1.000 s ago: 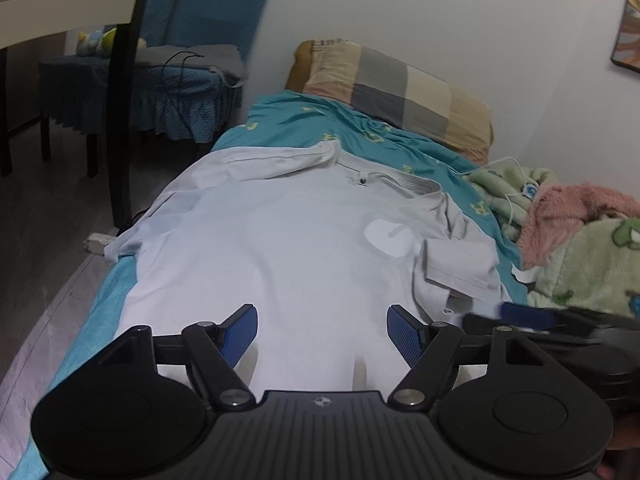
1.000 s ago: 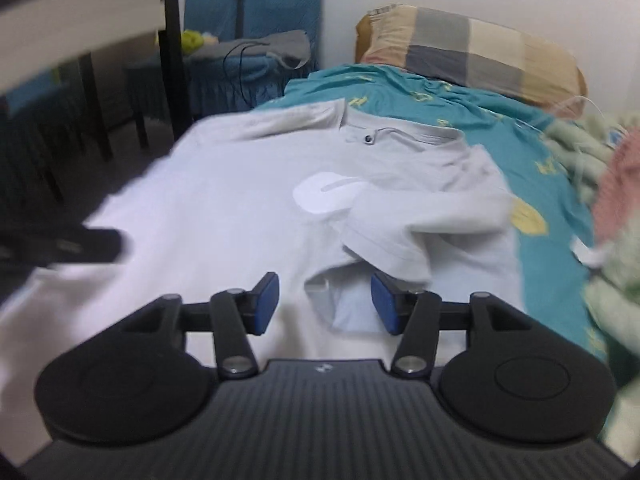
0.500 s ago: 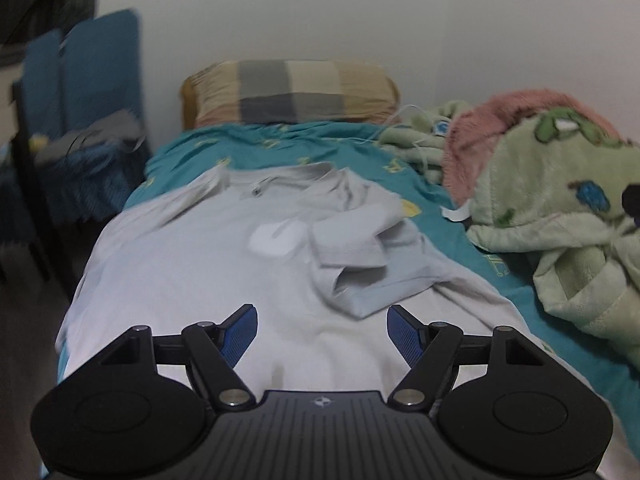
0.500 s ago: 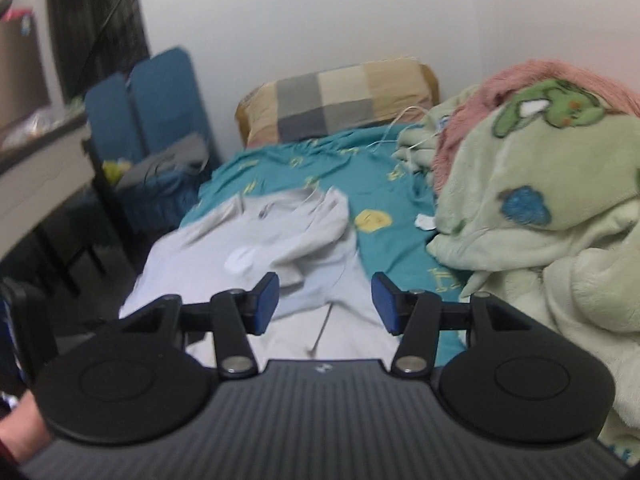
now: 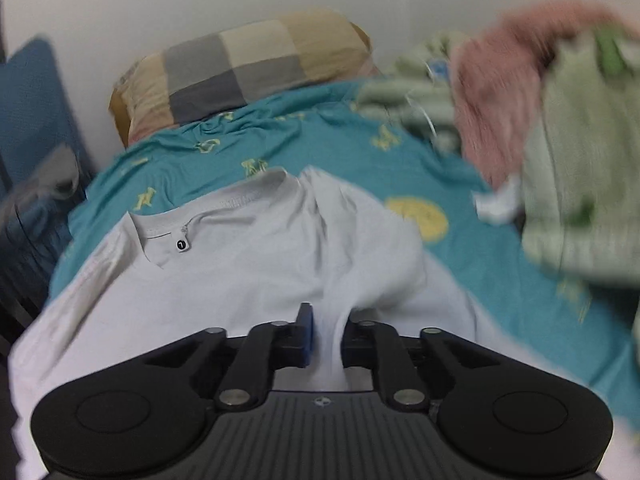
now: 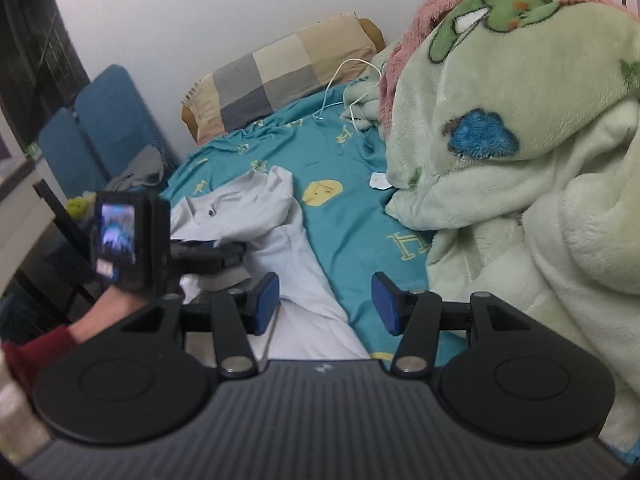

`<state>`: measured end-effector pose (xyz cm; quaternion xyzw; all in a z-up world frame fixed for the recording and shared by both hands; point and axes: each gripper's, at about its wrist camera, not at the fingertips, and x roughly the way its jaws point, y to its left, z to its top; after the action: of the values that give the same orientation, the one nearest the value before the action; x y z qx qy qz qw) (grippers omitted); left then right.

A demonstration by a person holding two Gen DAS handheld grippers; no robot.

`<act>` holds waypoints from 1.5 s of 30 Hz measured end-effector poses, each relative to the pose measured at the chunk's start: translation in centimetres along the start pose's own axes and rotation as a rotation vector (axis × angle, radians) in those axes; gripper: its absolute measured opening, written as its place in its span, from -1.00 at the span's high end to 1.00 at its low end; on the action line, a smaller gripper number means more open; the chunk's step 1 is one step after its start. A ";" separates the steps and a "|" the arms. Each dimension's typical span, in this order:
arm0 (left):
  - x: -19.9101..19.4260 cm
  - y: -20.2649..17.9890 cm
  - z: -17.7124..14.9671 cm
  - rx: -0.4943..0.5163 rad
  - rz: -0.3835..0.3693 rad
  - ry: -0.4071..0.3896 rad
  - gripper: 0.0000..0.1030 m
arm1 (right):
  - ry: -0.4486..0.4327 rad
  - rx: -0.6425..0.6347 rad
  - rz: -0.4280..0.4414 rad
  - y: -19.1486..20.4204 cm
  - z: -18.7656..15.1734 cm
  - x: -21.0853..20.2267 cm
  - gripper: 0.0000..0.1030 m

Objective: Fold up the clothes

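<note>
Black hand-held gripper, blue pads, red sleeve.

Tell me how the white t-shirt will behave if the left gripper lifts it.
The t-shirt looks thin and floppy: it bunches into a narrow pleat where the left gripper pinches it, so it will likely drape and sag. It probably weighs little. Loose folds near the collar suggest the rest will drag across the bedsheet rather than rise flat.

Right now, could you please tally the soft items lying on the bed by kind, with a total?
Shirts: 1, the white T-shirt, pinched by the left gripper
Pillows: 1, the checked pillow
Blankets: 2, the green fleece blanket and the pink fuzzy blanket
Sheets: 1, the teal sheet
Total: 5
</note>
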<state>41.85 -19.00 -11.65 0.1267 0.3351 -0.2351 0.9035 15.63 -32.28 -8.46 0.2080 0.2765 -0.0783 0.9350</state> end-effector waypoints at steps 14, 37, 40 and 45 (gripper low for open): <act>5.9 8.0 1.5 -0.434 0.097 0.121 0.68 | 0.058 0.017 0.015 -0.5 -0.2 2.2 -0.05; -30.1 -12.9 -22.0 0.414 -0.372 0.309 -0.49 | -0.020 0.068 0.105 -3.5 1.7 -8.3 -0.05; -28.5 -13.1 -23.4 0.479 -0.346 0.349 -0.44 | -0.011 0.049 0.082 -3.9 1.3 -8.7 -0.06; -28.4 -12.9 -23.2 0.518 -0.362 0.366 0.71 | 0.064 0.004 0.033 -4.2 0.3 -6.4 -0.06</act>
<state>3.74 -11.44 -10.89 0.3300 0.4375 -0.4416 0.7104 9.30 -35.97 -6.17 0.2169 0.3024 -0.0570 0.9264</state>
